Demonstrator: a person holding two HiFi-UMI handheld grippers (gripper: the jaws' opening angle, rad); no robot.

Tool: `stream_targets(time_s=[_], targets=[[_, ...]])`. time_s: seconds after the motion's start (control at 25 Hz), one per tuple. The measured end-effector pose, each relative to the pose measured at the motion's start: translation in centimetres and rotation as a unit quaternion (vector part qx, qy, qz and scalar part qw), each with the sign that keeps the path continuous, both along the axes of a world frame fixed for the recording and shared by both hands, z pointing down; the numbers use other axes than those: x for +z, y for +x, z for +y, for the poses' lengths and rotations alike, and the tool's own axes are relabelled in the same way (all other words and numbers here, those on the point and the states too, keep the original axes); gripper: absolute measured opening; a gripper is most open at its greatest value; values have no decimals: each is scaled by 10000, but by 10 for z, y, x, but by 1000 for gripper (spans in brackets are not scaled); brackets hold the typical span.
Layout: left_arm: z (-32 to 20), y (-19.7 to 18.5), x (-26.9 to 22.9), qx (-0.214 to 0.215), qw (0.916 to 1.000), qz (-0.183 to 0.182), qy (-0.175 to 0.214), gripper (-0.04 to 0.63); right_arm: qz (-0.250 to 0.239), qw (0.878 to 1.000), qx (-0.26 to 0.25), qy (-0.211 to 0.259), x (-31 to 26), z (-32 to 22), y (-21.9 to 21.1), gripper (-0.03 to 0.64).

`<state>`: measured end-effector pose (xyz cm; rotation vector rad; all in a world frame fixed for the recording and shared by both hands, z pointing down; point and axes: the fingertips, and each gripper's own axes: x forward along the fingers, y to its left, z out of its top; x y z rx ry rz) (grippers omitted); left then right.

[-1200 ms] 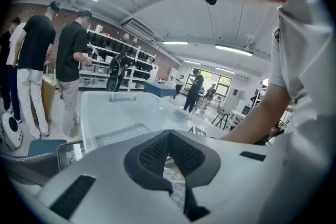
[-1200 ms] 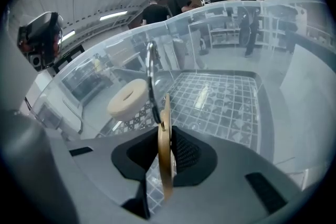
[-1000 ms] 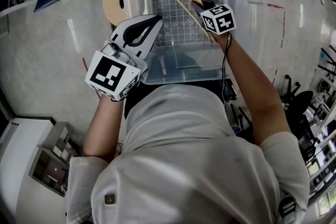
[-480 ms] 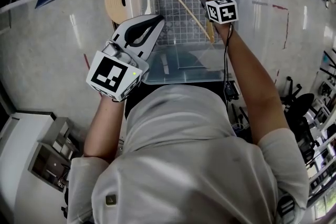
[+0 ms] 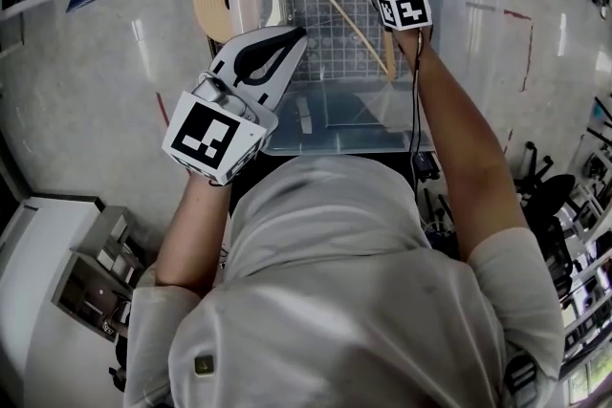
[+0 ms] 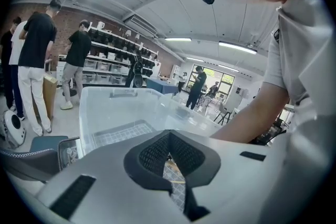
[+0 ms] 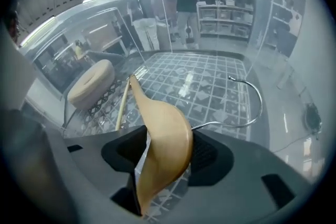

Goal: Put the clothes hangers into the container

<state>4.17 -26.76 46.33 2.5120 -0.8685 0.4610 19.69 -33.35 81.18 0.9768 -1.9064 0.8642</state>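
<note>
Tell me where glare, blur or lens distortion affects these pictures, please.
Head view: ceiling lights streak across the glossy floor, and the edges bend. Left gripper view: fisheye, dark corners, mosaic patch at the top. Right gripper view: the clear container curves and reflects; the near hanger looks soft.

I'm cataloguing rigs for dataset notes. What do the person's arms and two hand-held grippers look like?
The left hand-held gripper and right hand-held gripper are pale shells with black textured pads; each carries a cube of black-and-white square markers. A black cable runs along the right forearm. The shirt is light, short-sleeved. The right jaws are opening, with a wooden hanger between them.
</note>
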Motion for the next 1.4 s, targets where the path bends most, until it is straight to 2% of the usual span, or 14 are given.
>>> stream_targets(time_s=[0.16,0.4,0.56,0.68,0.88,1.0,1.2,1.4], targets=[[0,0,2,-5,10000,-28,-12,17,412,9990,-178,-83,15,3,6,244],[-1,-4,3,-49,10000,-75,30,17,635,9977,-127,-195,24,0,9,245],[6,-8,8,-61,9996,-173,-192,17,764,9967,-99,-241,23,1,9,256],[8,-7,7,-65,9997,-138,-166,17,833,9961,-108,-273,22,2,10,270],[10,-8,-1,-57,9999,-83,-43,17,831,9962,38,-268,15,4,18,278],[16,-10,-4,-15,9998,-143,-138,17,804,9965,69,-231,6,6,19,278],[18,-10,-21,42,9997,-3,237,17,648,9976,253,-56,-21,6,16,278],[27,-9,-34,205,9989,69,416,17,471,9976,447,241,-61,6,12,278]])
